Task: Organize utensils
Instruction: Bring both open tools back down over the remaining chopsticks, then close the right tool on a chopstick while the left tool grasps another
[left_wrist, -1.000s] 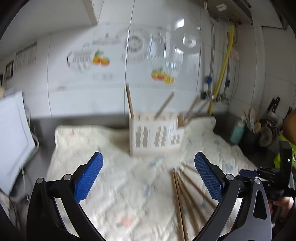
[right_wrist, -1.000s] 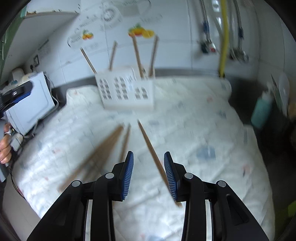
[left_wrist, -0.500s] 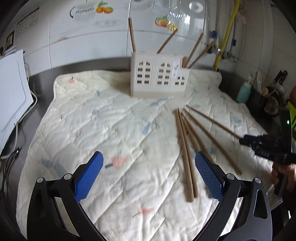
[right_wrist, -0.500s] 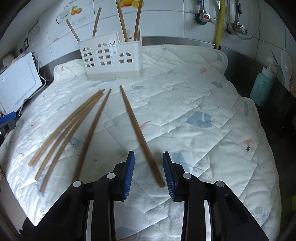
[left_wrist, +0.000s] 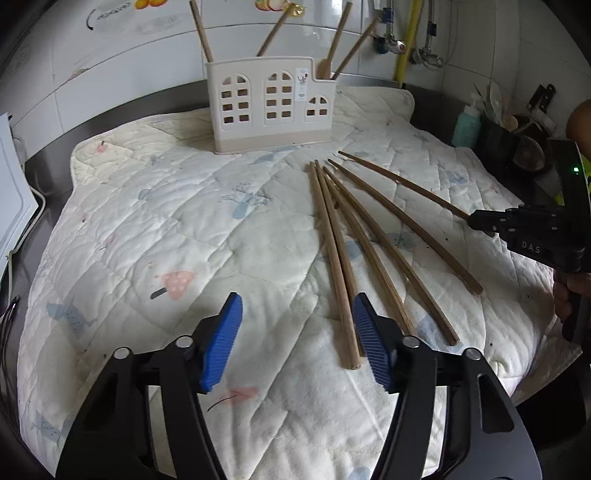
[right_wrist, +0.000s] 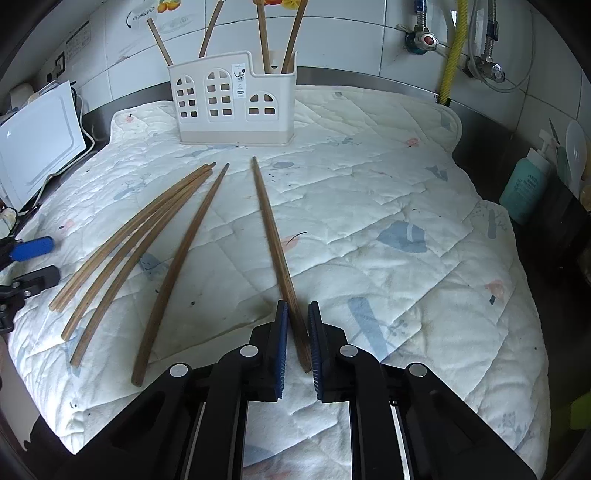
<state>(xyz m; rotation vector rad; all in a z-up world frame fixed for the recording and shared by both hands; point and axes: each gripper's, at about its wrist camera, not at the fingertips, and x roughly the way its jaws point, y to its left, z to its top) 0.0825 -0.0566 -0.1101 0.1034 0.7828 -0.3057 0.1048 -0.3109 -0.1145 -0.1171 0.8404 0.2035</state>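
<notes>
Several long wooden chopsticks (left_wrist: 347, 236) lie fanned on a quilted mat (left_wrist: 155, 229). A cream house-shaped utensil holder (left_wrist: 271, 105) stands at the back with several chopsticks upright in it; it also shows in the right wrist view (right_wrist: 232, 103). My left gripper (left_wrist: 297, 341) is open, low over the mat, its right pad beside the near ends of the leftmost sticks. My right gripper (right_wrist: 295, 332) has its blue pads close around the near end of the rightmost chopstick (right_wrist: 275, 240), which still lies on the mat. The right gripper also shows in the left wrist view (left_wrist: 517, 225).
A white appliance (right_wrist: 33, 136) stands left of the mat. A teal bottle (right_wrist: 526, 190) and dark utensil pots (left_wrist: 524, 140) stand on the right. A yellow hose and taps (right_wrist: 452, 48) hang on the tiled wall behind. The mat's front edge overhangs the counter.
Both grippers have dropped toward the mat. The left jaws have narrowed from wide open. The right pads have moved forward around the chopstick's near end and drawn closer together.
</notes>
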